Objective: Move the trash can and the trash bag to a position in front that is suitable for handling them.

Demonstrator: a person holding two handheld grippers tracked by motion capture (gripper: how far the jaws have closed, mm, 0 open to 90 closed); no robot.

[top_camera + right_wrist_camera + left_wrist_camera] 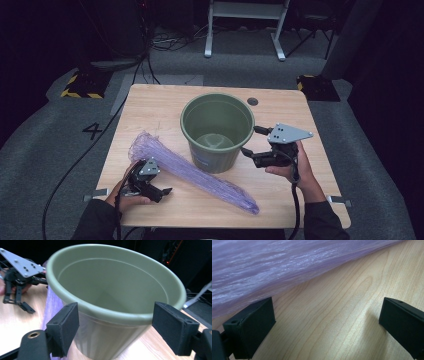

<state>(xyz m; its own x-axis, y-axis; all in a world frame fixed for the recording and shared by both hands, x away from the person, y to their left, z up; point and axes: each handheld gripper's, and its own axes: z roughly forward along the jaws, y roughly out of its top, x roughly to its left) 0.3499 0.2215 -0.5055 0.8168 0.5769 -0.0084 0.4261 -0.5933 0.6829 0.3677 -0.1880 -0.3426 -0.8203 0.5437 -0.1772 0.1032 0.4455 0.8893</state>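
An olive green bucket [217, 127] stands upright and empty at the table's middle. A long purple plastic bag [192, 172] lies bunched diagonally in front of it, from the left down to the front right. My left gripper [162, 192] is open just in front of the bag, low over the wood. In the left gripper view the bag [274, 267] lies past the wide-apart jaws, which hold nothing. My right gripper [251, 141] is open at the bucket's right side. In the right gripper view the bucket [112, 290] stands beyond the spread jaws, near the rim.
The wooden table [150, 107] has a dark grommet hole [252, 101] behind the bucket. On the floor beyond stand a white frame [245, 25], cables and yellow-black striped bases [80, 85]. The left gripper [17, 277] shows far off in the right gripper view.
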